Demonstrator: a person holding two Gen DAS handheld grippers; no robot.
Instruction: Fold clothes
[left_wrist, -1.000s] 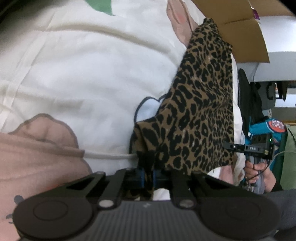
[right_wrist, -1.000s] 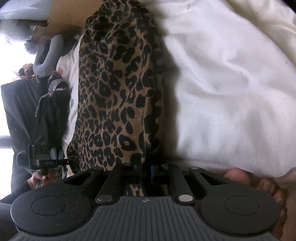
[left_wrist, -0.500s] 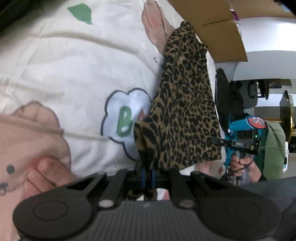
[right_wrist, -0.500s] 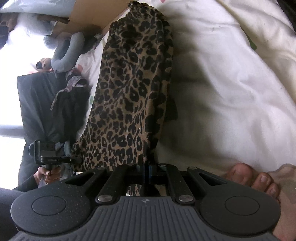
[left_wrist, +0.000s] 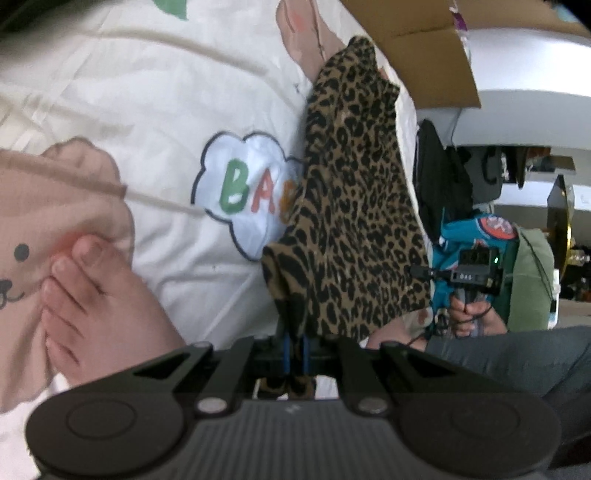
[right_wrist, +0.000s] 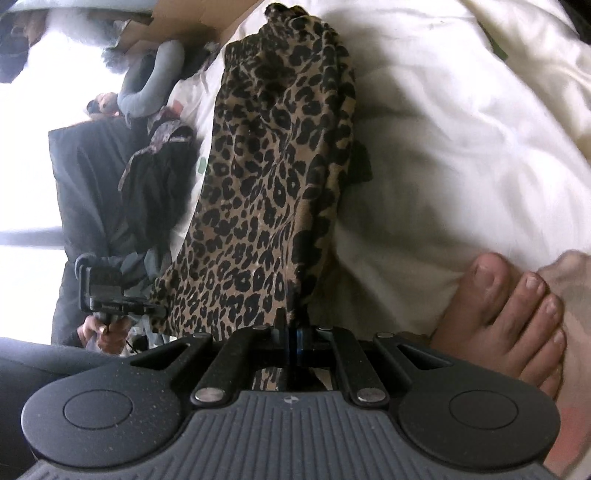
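Clearly clamped: left gripper (left_wrist: 294, 345) with jaws pressed together on one near corner of the leopard-print garment (left_wrist: 354, 221), blue pads barely apart with cloth pinched between. Likewise right gripper (right_wrist: 291, 341), jaws closed tight on the other near corner of the same cloth (right_wrist: 273, 177). Held up off the white bedding (left_wrist: 155, 110), hanging stretched between both grippers, far end trailing toward the cardboard box (left_wrist: 424, 44) at the head of the bed. Printed on the bedding beside the garment, a cloud shape with coloured letters (left_wrist: 243, 188), partly covered by the cloth edge. Bare foot (left_wrist: 99, 295) resting on the bedding left of the left gripper; another bare foot (right_wrist: 509, 317) right of the right gripper.
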